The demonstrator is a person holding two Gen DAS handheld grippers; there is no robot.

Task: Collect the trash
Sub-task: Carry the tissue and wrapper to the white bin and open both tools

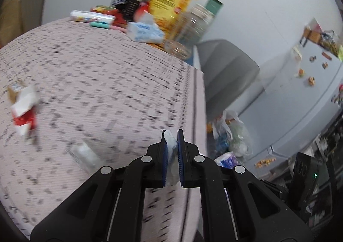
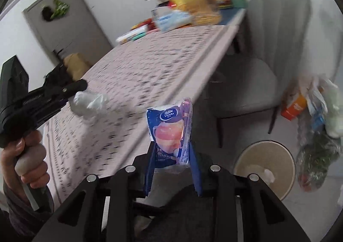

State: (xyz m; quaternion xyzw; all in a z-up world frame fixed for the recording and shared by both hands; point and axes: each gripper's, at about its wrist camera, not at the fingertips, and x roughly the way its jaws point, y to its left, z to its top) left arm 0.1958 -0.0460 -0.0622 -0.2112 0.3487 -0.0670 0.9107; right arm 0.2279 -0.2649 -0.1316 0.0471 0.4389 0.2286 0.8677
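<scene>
Right now both of your grippers carry trash. At the bottom centre of the right wrist view, your right gripper (image 2: 171, 156) pinches a blue Vinda tissue wrapper (image 2: 170, 132) that stands upright between the pads. Your left gripper (image 1: 172, 152), low in its own view, is pressed nearly together on a crumpled white tissue (image 1: 170, 145).

The risks are 2. The wrapper is slick film held low down, so a quick swing could let it slide out; the tissue is soft and only partly caught, so it could tear loose short of the round bin (image 2: 264, 169) at the lower right.

More scraps wait on the patterned tablecloth (image 1: 107, 81): a clear crumpled film (image 1: 85, 156) near your left fingers and a red and white carton (image 1: 23, 109) at the left edge. Farther back, upper centre, groceries crowd the table end, a grey chair (image 2: 268, 59) sits beside it, and filled plastic bags (image 2: 317, 130) hang at the right.
</scene>
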